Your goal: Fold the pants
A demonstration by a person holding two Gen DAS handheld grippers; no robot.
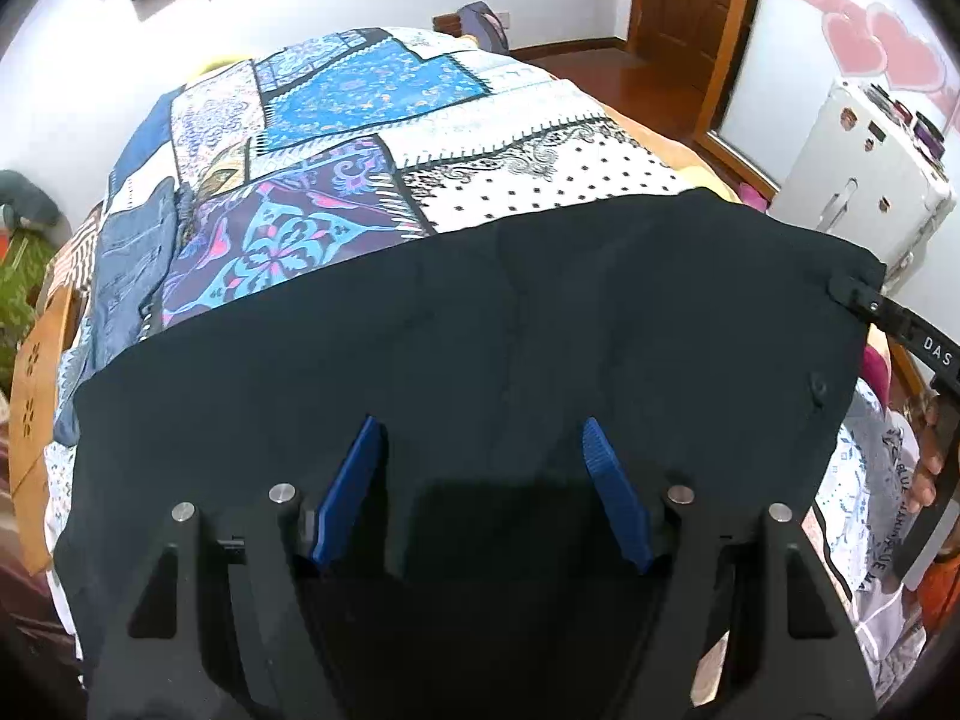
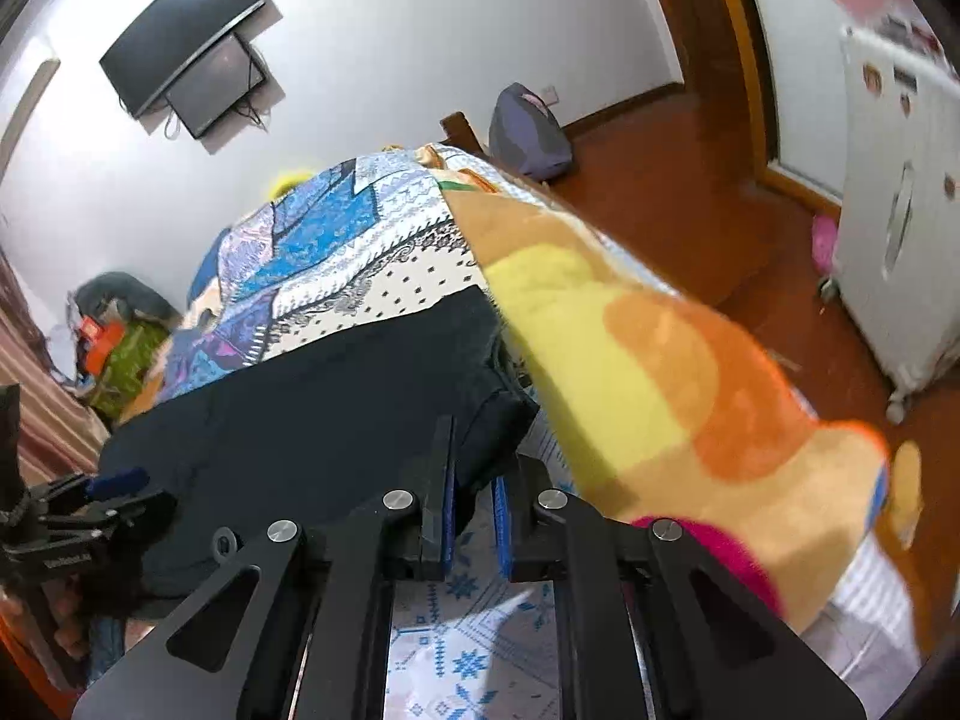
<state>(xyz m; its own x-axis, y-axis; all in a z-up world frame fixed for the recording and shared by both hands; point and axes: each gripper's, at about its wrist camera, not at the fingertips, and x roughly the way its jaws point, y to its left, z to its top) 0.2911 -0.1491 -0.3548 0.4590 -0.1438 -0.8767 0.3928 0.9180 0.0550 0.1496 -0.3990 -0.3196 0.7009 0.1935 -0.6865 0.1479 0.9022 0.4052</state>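
Dark navy pants (image 1: 456,348) lie flat across the near part of a bed with a blue patchwork cover (image 1: 360,120). My left gripper (image 1: 483,450) is open, its blue pads spread wide just above the pants' near edge, holding nothing. My right gripper (image 2: 474,480) sits at the pants' right corner (image 2: 492,420); its blue pads stand a small gap apart with the cloth corner between them. From the left wrist view the right gripper's tip (image 1: 852,294) rests on that far right corner. The left gripper also shows in the right wrist view (image 2: 108,498).
An orange and yellow plush blanket (image 2: 660,372) lies along the bed's right side. A white cabinet (image 1: 864,180) and a wooden door (image 1: 690,0) stand to the right. Screens hang on the wall (image 2: 186,48). A wooden bed frame (image 1: 36,408) is at left.
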